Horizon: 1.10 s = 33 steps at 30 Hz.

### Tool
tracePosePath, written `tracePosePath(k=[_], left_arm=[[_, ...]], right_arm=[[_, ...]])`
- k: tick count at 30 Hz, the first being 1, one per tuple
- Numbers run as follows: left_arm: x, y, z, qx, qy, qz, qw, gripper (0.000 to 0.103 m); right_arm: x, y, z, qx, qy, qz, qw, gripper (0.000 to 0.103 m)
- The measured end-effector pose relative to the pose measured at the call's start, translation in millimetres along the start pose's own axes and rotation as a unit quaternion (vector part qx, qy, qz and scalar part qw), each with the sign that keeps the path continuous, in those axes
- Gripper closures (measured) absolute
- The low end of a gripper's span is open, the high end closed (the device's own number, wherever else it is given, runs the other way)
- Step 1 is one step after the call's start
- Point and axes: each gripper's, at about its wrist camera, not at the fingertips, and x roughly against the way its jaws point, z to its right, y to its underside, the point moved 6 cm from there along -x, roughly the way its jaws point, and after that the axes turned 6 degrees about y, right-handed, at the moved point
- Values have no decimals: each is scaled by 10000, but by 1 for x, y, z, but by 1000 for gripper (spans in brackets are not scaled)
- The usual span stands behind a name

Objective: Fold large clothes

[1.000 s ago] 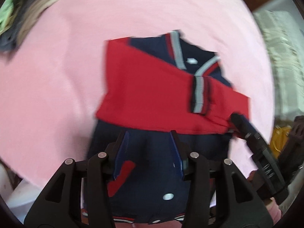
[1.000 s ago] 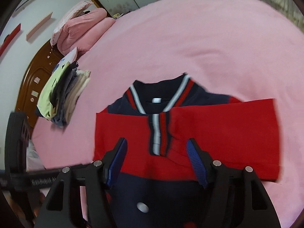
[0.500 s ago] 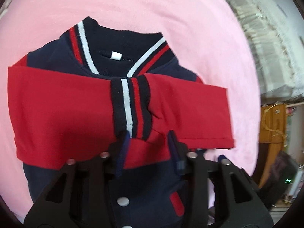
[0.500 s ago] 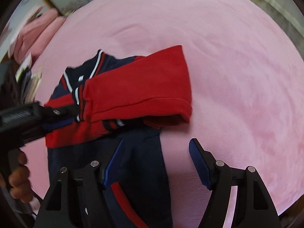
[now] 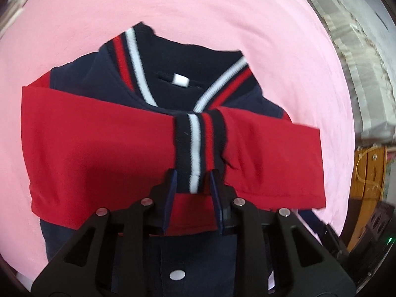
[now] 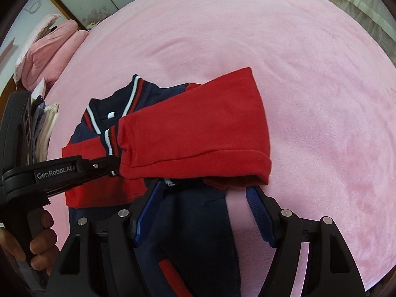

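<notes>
A navy varsity jacket [image 5: 173,91] with red sleeves lies face up on the pink bed [image 5: 173,12], both sleeves folded across the chest. The striped cuff [image 5: 195,148] of one sleeve sits at the middle. My left gripper [image 5: 193,180] is at the cuff's lower edge, its fingers part open on either side of it. In the right wrist view the jacket [image 6: 193,128] shows from its right side. My right gripper [image 6: 205,198] is open over the jacket's right edge, just below the folded red sleeve [image 6: 198,123]. The left gripper [image 6: 109,164] shows there too.
A stack of folded clothes [image 6: 47,128] and pink pillows [image 6: 49,47] lie at the bed's far left. A wooden cabinet [image 5: 368,173] and a curtain [image 5: 358,61] stand beyond the bed's right edge.
My left gripper has moved in to the striped cuff and narrowed around it. My right gripper has shifted closer to the jacket's right edge under the folded sleeve.
</notes>
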Motion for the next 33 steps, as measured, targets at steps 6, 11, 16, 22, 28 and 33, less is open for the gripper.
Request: tracePosePath(k=[6, 11, 16, 22, 28, 33], left_arm=[[-3, -11, 11, -152, 3, 208, 9997, 99], [17, -17, 26, -269, 195, 472, 9983, 102], [60, -37, 32, -124, 514, 884, 9947, 103], [95, -62, 29, -184, 822, 887, 9925, 103], [55, -47, 15, -314, 334, 68, 9989, 83], [14, -34, 22, -100, 557, -116, 9983, 38]], right_arm=[[-10, -1, 2, -7, -47, -48, 10000, 32], [-25, 3, 7, -58, 7, -159, 9999, 32], [-29, 3, 8, -127, 41, -119, 9998, 32], [-30, 3, 8, -252, 78, -133, 9996, 32], [-30, 2, 7, -247, 97, -126, 9996, 32], [-31, 3, 7, -215, 85, -147, 9996, 32]])
